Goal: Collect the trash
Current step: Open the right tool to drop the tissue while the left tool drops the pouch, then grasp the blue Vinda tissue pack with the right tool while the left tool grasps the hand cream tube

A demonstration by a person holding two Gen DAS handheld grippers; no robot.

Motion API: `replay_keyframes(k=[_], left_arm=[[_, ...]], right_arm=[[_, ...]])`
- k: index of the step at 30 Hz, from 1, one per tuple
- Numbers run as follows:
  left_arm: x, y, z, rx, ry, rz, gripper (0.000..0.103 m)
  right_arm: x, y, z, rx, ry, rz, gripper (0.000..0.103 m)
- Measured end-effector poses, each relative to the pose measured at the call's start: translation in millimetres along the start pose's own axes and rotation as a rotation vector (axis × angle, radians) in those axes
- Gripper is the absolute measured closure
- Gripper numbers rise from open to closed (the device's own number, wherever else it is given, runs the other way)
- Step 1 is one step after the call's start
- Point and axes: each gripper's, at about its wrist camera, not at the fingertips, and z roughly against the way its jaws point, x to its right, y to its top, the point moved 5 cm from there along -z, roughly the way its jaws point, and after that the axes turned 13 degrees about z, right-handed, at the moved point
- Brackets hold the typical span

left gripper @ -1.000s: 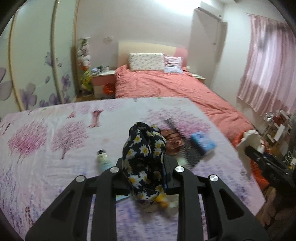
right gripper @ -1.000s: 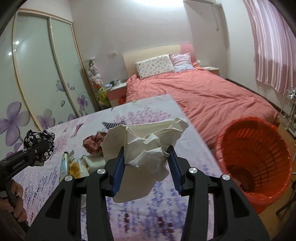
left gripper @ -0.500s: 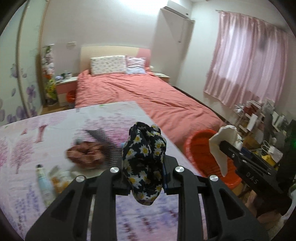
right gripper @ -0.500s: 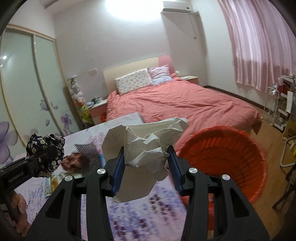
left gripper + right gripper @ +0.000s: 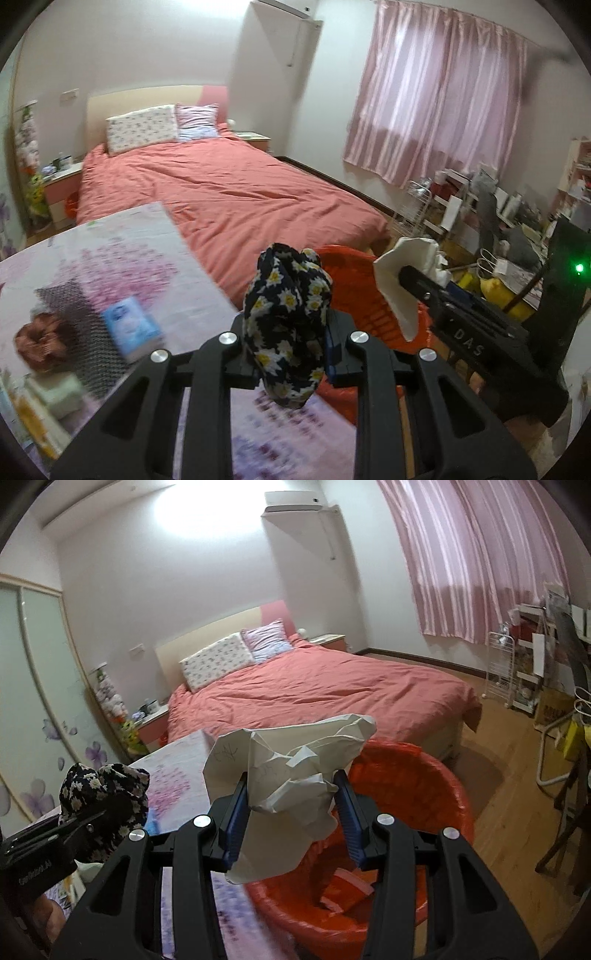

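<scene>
My left gripper [image 5: 291, 347] is shut on a black cloth with white daisies [image 5: 286, 317], held over the right edge of the floral-covered table [image 5: 122, 258]. My right gripper [image 5: 291, 816] is shut on a crumpled white paper [image 5: 288, 768], held above the near rim of the red basket [image 5: 436, 786]. The basket also shows in the left wrist view [image 5: 354, 280], behind the cloth. The right gripper [image 5: 406, 273] with its paper [image 5: 399, 291] shows at right there. The left gripper's cloth [image 5: 105, 805] shows at left in the right wrist view.
On the table lie a blue tissue pack [image 5: 131, 330], a dark mesh item [image 5: 79, 332] and a brown scrunchie [image 5: 38, 339]. The basket holds red packaging [image 5: 343, 886]. A red bed [image 5: 314, 694] stands behind. Wire racks and clutter [image 5: 517, 675] stand at right.
Both grippers have swung right, away from the table's middle toward the red basket, each keeping its load. The basket is now nearer and lower in the right wrist view.
</scene>
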Motion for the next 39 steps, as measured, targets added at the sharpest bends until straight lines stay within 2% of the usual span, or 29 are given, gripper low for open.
replay_keyframes(k=[7, 12, 14, 16, 20, 28, 32, 39], left_arm=[[29, -5, -49, -0.063, -0.046, -0.025, 0.077], [33, -14, -80, -0.106, -0.029, -0.038, 0.072], [32, -17, -90, -0.118, -0.015, -0.039, 0.056], [29, -19, -93, -0.118, 0.003, -0.041, 0.046], [19, -22, -96, -0.116, 0.049, -0.044, 0.039], [-20, -22, -67, -0.073, 0.183, -0.034, 0.032], [-41, -23, -42, -0.047, 0.244, -0.025, 0.029], [-84, -24, 6, 0.009, 0.345, 0.003, 0.027]], right_arm=[[30, -2, -10, -0.011, -0.021, -0.064, 0.058], [43, -3, -22, -0.028, -0.016, -0.099, 0.057], [47, -6, -28, -0.043, -0.009, -0.106, 0.054], [48, -8, -28, -0.049, -0.014, -0.111, 0.046], [50, -13, -26, -0.057, -0.022, -0.112, 0.041], [42, -11, -20, -0.065, -0.046, -0.067, 0.041], [21, -7, -15, -0.060, -0.042, -0.007, 0.041], [-24, -8, -10, -0.070, 0.024, 0.070, 0.041]])
